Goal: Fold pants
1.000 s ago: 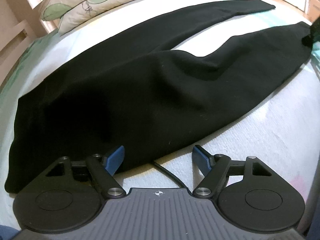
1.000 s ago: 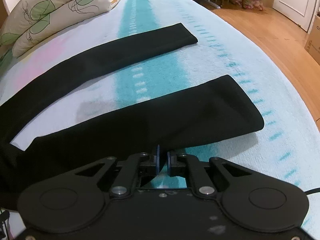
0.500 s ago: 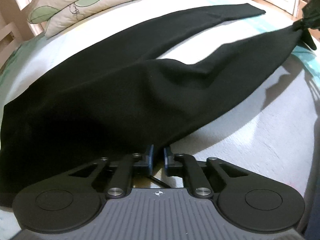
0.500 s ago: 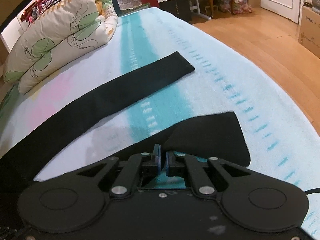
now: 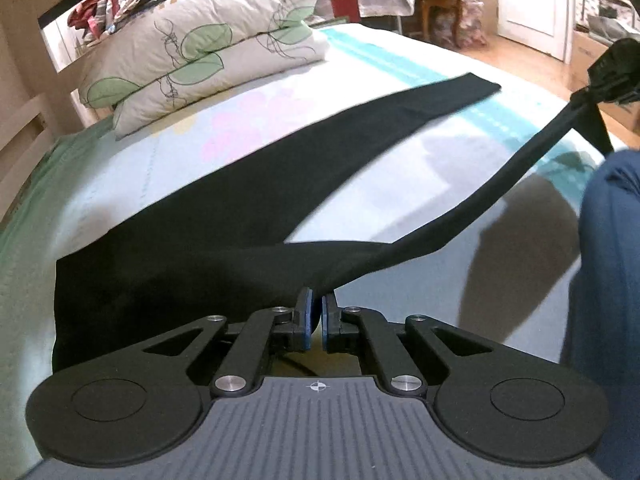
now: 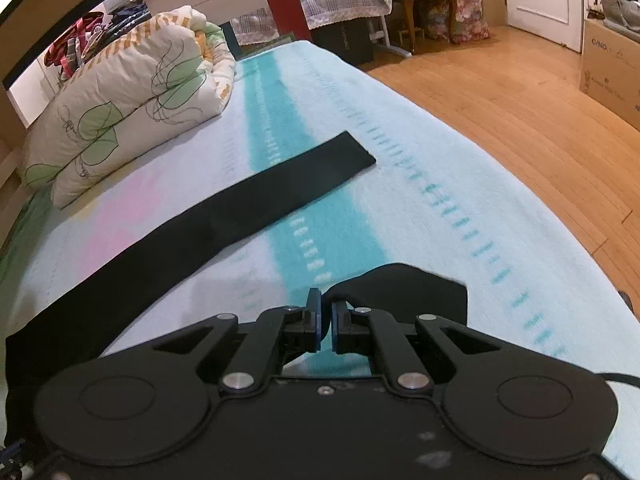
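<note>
The black pants [image 5: 208,232] lie across the bed [image 5: 120,168], and each tool is clamped on the near leg. The left tool [image 5: 314,316] pinches the fabric by the hip, at the lower centre of its frame; the right tool [image 6: 326,320] pinches the cuff [image 6: 400,288] of that same leg, lifted clear of the bed. In the left view the right tool appears at the upper right edge, and the near leg runs taut between the two as a raised band from lower centre to upper right, casting a shadow on the bed below.

The far leg [image 6: 280,188] lies flat, stretched diagonally from lower left toward the upper middle of the right view, near the folded quilt [image 6: 120,100]. It lies ahead of both tools, its long axis roughly parallel to the held leg. The likely next move is to carry the lifted leg forward onto it; the two ends should travel together so the edges line up.
</note>
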### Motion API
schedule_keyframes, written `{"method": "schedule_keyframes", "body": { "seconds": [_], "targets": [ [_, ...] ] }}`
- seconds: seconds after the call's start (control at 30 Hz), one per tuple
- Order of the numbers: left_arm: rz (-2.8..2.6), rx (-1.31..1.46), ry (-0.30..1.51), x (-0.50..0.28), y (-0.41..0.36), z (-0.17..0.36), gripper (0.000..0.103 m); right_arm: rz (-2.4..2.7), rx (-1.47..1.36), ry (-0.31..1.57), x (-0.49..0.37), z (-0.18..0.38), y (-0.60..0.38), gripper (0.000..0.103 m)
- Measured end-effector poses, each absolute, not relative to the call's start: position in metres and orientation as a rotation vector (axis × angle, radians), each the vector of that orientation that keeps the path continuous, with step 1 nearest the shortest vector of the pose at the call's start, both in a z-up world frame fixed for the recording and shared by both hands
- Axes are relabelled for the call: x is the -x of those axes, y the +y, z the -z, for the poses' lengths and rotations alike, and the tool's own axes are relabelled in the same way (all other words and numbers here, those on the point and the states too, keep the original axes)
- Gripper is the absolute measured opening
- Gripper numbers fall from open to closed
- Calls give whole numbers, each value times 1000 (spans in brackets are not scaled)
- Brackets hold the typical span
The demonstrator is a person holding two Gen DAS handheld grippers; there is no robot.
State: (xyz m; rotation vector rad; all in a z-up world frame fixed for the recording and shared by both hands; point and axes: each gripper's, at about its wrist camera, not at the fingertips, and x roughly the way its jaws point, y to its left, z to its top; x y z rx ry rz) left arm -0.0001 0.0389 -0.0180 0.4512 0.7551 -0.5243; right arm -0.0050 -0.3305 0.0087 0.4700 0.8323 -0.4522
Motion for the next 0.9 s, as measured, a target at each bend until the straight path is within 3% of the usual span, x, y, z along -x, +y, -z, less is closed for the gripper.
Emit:
{"method": "schedule_keyframes", "body": {
  "seconds": [0.33,0.9],
  "targets": [
    [555,-357,818,-37,45,9,5,473,-453,918,-16,3,-330,6],
    [453,-296,909,-182,22,17,5,483,-468,919,-160,31,-357,6]
  ]
}}
